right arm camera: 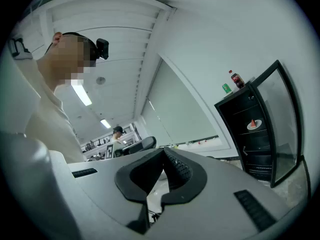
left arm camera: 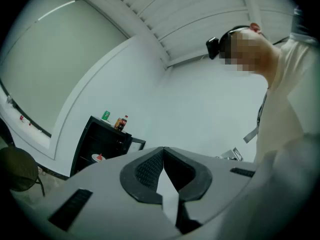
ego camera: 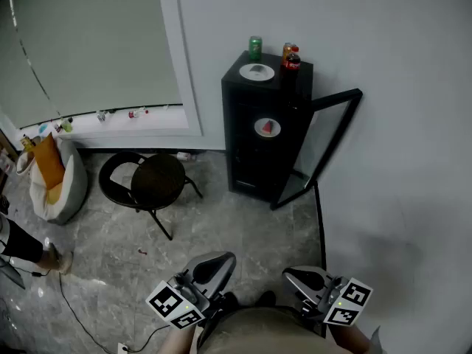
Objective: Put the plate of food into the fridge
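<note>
Your left gripper (ego camera: 215, 265) and right gripper (ego camera: 304, 277) sit close against your body, both pinched shut with nothing between the jaws. Beyond them, off to your left, is a round stool (ego camera: 151, 179). The fridge (ego camera: 251, 157) stands well apart, straight ahead by the wall, with neither hand clearly nearer. Its door (ego camera: 328, 135) stands open on the right gripper's side. One plate of food (ego camera: 267, 128) rests on a shelf inside. A second plate (ego camera: 256, 71) sits on top beside a can (ego camera: 255, 48) — probably the one left to move.
</note>
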Available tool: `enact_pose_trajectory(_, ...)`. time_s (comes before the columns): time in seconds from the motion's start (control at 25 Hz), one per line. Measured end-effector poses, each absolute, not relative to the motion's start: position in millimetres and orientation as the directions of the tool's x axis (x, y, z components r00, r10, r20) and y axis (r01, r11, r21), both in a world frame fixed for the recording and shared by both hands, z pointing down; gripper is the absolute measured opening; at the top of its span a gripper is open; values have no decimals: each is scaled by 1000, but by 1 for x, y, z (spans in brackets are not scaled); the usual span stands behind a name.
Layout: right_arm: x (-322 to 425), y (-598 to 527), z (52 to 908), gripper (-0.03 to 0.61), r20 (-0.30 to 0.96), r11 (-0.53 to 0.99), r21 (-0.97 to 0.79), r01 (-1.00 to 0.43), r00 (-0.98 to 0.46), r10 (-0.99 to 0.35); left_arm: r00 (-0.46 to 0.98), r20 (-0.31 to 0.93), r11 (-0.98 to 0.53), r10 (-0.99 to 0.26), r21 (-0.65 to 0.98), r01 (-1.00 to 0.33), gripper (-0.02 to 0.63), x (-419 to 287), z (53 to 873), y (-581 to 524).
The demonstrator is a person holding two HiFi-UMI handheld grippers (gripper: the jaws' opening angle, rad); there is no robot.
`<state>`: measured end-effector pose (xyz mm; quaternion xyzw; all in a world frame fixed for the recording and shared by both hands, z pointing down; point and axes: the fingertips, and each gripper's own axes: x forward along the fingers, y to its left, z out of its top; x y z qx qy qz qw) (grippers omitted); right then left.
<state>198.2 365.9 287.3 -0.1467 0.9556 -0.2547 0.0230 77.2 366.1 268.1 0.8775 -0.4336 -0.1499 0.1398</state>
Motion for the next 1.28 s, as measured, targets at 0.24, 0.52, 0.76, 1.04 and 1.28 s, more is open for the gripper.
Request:
enact_pose_trajectory(0.24, 177, 379, 290, 18, 43, 821, -503, -269, -957, -287, 580, -150, -587, -801, 390, -709, 11, 58, 268, 377)
enact_pose_trajectory(0.52, 154, 388, 287, 20, 38, 824, -492, -283, -952, -304, 604, -169, -616, -779, 385, -687, 11, 39, 267, 389)
enact_pose_trajectory(0.76, 128, 395, 285, 20, 39, 830, -481, -283, -952, -303, 607, -182, -624, -774, 383, -681, 11, 16, 268, 398)
enact_pose_trajectory(1.04, 106, 404, 291, 20, 68, 827, -477, -296, -951, -302, 600, -193, -622, -776, 392, -678, 11, -6, 273, 405)
enact_pose_trajectory(1.28, 91, 409, 295, 20, 87, 829, -483, -284, -957, -277, 580, -176, -595, -795, 415, -689, 11, -19, 284, 409)
